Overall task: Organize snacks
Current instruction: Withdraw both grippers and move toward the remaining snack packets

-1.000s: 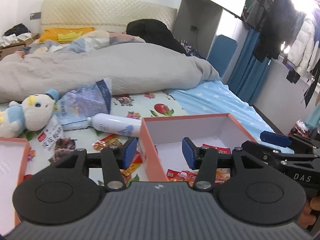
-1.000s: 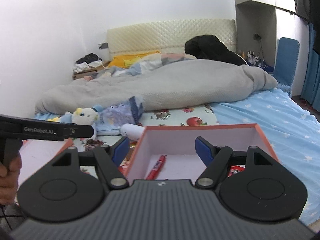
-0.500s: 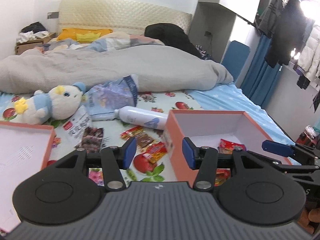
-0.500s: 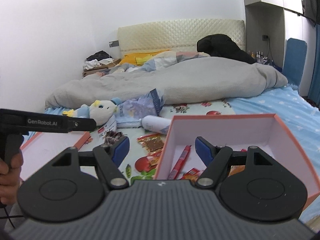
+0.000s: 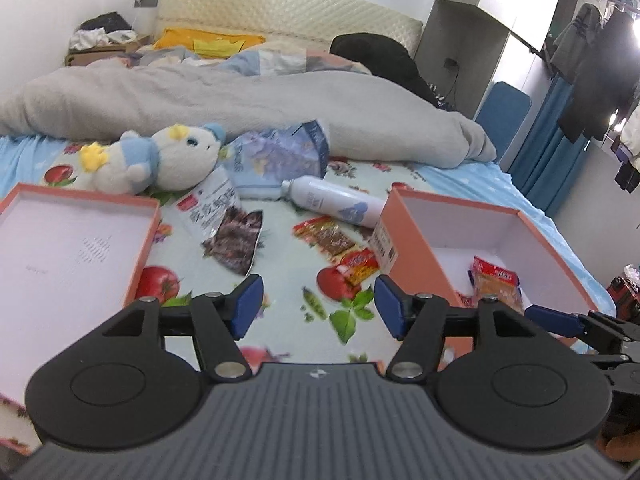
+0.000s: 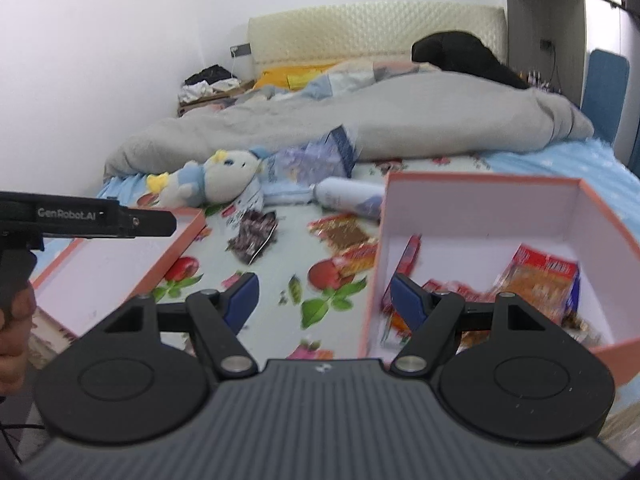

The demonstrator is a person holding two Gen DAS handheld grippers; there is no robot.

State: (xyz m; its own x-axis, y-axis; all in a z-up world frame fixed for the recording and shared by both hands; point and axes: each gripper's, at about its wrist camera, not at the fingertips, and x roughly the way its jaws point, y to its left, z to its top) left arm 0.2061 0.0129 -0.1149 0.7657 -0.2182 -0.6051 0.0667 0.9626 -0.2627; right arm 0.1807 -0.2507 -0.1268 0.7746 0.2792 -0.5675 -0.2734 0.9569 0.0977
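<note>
An orange box (image 5: pixel 416 264) (image 6: pixel 472 216) with a white inside stands on the bed at the right and holds several red snack packets (image 6: pixel 540 284). Loose on the flowered sheet lie a dark snack bag (image 5: pixel 236 240) (image 6: pixel 254 236), a brown-red packet (image 5: pixel 326 236) (image 6: pixel 344 232) and a small red packet (image 5: pixel 358 266). My left gripper (image 5: pixel 316 308) hangs over the sheet just left of the box; its jaws are opening with nothing between them. My right gripper (image 6: pixel 324 298) is open and empty, straddling the box's left wall.
The box's flat lid (image 5: pixel 60 248) (image 6: pixel 120 264) lies at the left. A plush duck (image 5: pixel 160 160), a blue-white pouch (image 5: pixel 280 156) and a white bottle (image 5: pixel 336 200) lie behind the snacks. A grey duvet (image 5: pixel 240 100) covers the far bed. A hand (image 6: pixel 12 332) holds the left tool.
Both grippers have swung left, away from above the box and toward the loose snacks on the sheet. The left jaws have spread wider. The right jaws kept their width.
</note>
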